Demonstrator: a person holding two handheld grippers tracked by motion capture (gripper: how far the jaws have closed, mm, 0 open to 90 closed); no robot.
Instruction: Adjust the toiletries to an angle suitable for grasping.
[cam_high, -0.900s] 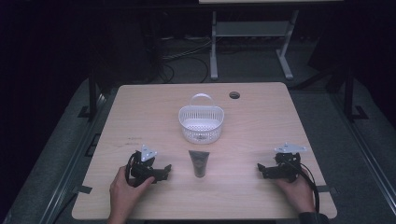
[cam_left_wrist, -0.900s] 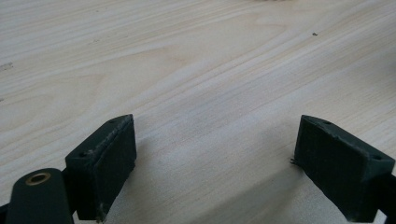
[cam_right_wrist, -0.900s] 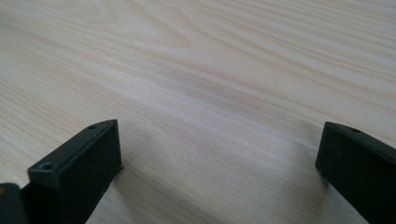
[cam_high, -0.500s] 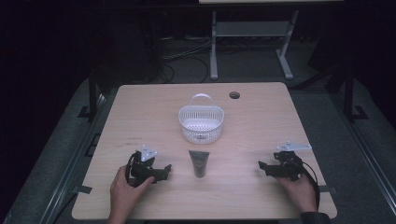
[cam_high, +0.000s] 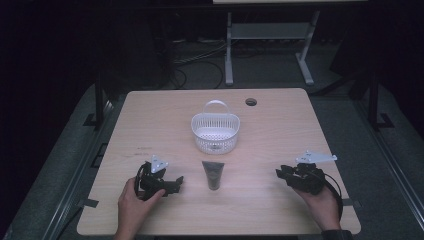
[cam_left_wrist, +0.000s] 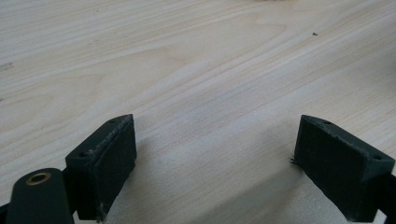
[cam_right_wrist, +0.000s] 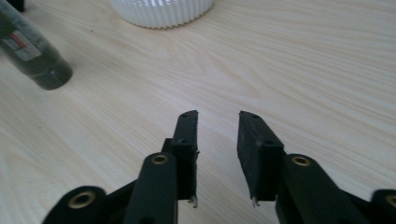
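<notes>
The room is dark, and the light falls mostly on the table (cam_high: 150, 115). This table has a pale wooden top with a small round hole (cam_high: 251, 102) near its far edge. The floor (cam_high: 65, 165) around it is grey. Behind the table stands a light metal frame (cam_high: 265, 35) with 2 legs, and dark cables (cam_high: 195, 57) lie beside it.

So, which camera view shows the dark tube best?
The high view: the whole dark tube lies on the table in front of the white basket. The right gripper view catches one end of it, close enough to see its label.
</notes>
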